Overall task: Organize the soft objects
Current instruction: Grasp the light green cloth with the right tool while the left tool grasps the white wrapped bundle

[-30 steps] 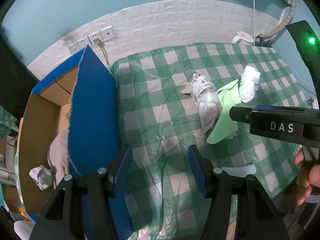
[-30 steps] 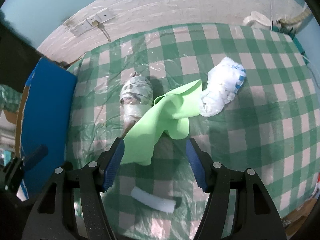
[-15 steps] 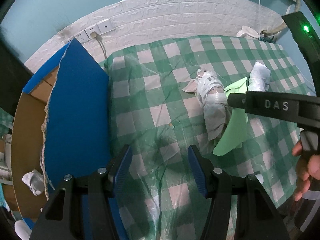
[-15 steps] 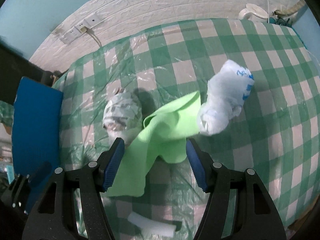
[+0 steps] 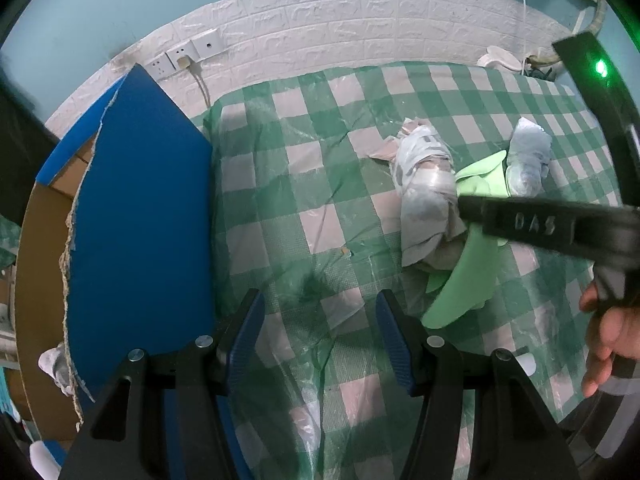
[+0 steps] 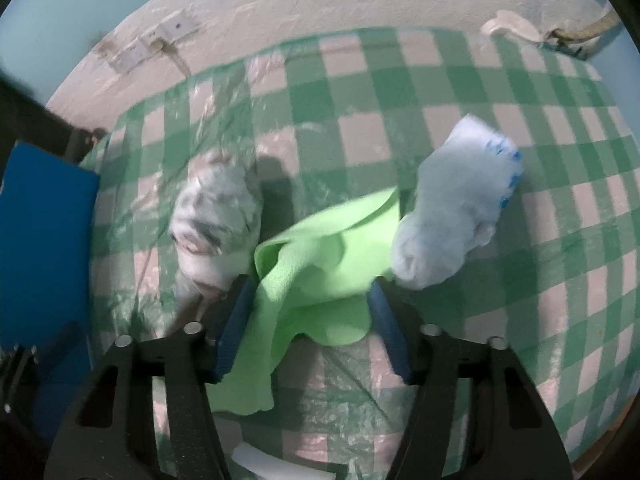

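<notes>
A light green cloth lies crumpled on the green checked table, between a grey-white taped bundle on its left and a white bag with blue print on its right. My right gripper is open and low, its fingers on either side of the cloth. In the left wrist view the cloth, the bundle and the white bag lie at right, partly behind my right gripper's body. My left gripper is open and empty above bare tablecloth.
A blue-sided cardboard box stands open at the table's left edge, with a white soft item inside. A white foam strip lies near the front edge. Wall sockets and a cable are behind the table.
My right gripper has moved forward and down until its open fingers straddle the green cloth. My left gripper has drifted slightly over the table, still open.
</notes>
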Tool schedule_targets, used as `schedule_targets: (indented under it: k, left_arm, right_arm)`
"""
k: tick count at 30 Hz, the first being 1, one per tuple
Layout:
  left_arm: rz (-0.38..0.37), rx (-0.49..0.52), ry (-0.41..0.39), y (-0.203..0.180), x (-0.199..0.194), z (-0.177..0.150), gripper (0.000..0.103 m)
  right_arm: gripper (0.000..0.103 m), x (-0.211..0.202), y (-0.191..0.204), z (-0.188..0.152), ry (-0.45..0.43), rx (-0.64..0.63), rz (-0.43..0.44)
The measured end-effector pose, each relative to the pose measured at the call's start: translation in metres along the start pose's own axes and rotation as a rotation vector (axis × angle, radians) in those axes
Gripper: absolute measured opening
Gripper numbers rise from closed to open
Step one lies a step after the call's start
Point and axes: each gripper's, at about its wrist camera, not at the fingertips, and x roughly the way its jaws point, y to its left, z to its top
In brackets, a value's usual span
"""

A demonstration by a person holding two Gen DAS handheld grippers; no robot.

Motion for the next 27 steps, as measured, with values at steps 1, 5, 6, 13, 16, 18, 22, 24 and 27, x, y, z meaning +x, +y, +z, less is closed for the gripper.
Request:
schedule_targets:
  k: [1,5,6,13,16,18,22,24,27]
  left_arm:
    - [-0.001,0.001,0.003,0.000,0.001,0.000,0.059]
    - [-0.010,0.005,0.003,-0.002,0.000,0.001,0.059]
    - [-0.010,0.007,0.002,-0.003,0.000,0.002,0.059]
    - [-0.017,0.014,-0.010,-0.007,-0.007,0.003,0.059]
    - [-0.021,0.019,-0.013,-0.009,-0.011,0.003,0.060]
    - [-0.023,0.018,-0.015,-0.010,-0.013,0.002,0.062]
    - [-0.025,0.025,-0.021,-0.014,-0.016,0.001,0.063]
    - [-0.022,0.034,-0.020,-0.017,-0.016,0.000,0.063]
    - [-0.016,0.042,-0.016,-0.019,-0.013,-0.002,0.064]
  right_arm:
    - [0.038,0.002,0.000,-0.002,0.008,-0.003,0.007]
    - [0.015,0.001,0.001,-0.011,0.024,-0.062,0.004]
    - [0.014,0.000,0.002,-0.013,0.025,-0.081,-0.010]
    - [0.012,-0.013,-0.011,-0.028,0.024,-0.128,-0.109]
    - [0.012,-0.023,-0.024,-0.035,0.025,-0.134,-0.144]
    - [0.012,-0.028,-0.028,-0.040,0.027,-0.147,-0.170]
    - [0.012,-0.040,-0.039,-0.047,0.012,-0.176,-0.238]
    - [0.012,-0.046,-0.045,-0.051,0.008,-0.178,-0.249]
    - [0.012,-0.050,-0.049,-0.051,-0.005,-0.156,-0.221]
